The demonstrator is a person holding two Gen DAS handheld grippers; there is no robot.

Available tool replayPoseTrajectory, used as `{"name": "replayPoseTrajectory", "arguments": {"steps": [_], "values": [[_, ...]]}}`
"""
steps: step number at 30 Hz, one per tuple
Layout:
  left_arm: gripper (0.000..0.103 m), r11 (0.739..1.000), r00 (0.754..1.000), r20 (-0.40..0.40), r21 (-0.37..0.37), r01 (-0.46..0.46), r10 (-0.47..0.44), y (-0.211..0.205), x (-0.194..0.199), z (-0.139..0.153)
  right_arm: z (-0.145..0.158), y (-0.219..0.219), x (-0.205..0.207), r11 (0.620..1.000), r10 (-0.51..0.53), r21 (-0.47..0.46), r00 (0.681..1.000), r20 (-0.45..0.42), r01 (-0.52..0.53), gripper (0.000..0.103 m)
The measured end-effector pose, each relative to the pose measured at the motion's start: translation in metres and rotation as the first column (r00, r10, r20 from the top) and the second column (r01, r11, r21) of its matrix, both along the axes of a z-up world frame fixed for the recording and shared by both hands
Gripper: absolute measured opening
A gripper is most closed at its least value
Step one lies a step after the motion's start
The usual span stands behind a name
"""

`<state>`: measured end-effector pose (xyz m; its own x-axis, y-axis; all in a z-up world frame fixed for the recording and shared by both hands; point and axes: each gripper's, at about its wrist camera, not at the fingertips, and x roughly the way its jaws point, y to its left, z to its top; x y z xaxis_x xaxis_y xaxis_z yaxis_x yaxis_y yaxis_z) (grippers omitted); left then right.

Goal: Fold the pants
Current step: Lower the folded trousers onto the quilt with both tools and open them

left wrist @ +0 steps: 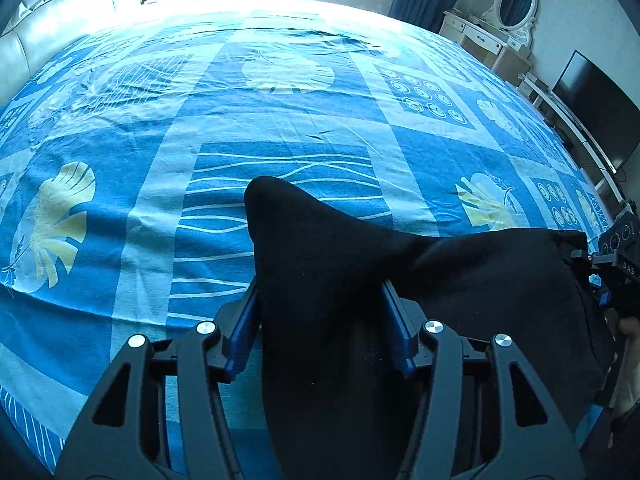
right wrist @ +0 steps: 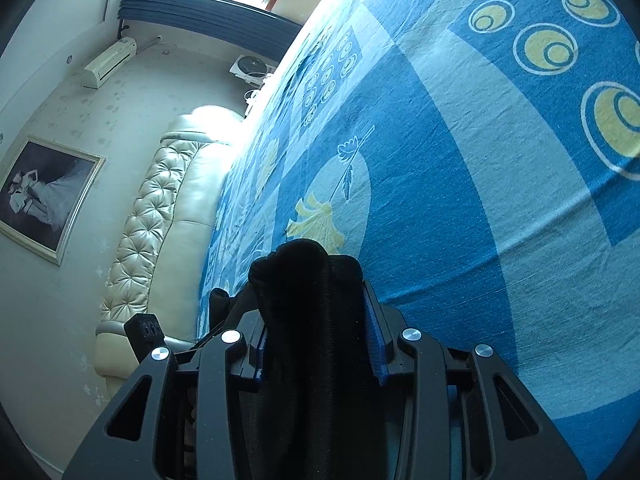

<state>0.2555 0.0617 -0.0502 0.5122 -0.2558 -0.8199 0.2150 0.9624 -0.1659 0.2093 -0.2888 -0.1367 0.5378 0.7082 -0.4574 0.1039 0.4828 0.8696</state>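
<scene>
Two hand-held grippers: left hand-held gripper (left wrist: pixel 320 312) partly open, black pants (left wrist: pixel 400 280) bunched between its blue pads; right hand-held gripper (right wrist: pixel 316 320) likewise, cloth filling the gap. Bed (left wrist: pixel 160 120) ahead and below.

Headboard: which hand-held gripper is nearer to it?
Left. In the right wrist view, the left hand-held gripper lies between the right hand-held gripper and the headboard; the right one is farther out along the bed.
</scene>
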Motion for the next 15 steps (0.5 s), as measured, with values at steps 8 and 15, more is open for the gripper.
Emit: {"name": "replayPoseTrajectory", "arguments": {"steps": [8,15], "values": [[0.083,0.989,0.996,-0.079,-0.143,-0.04,0.029,0.043,-0.049,0.009,0.02,-0.018,-0.055,0.997,-0.067,0.044,0.998,-0.004,0.067,0.067],[0.089,0.925,0.979,-0.195,-0.361,-0.122,0.053,0.072,-0.117,-0.01,0.014,-0.008,-0.102,0.999,-0.023,0.048,1.0,-0.007,0.023,0.069]]}}
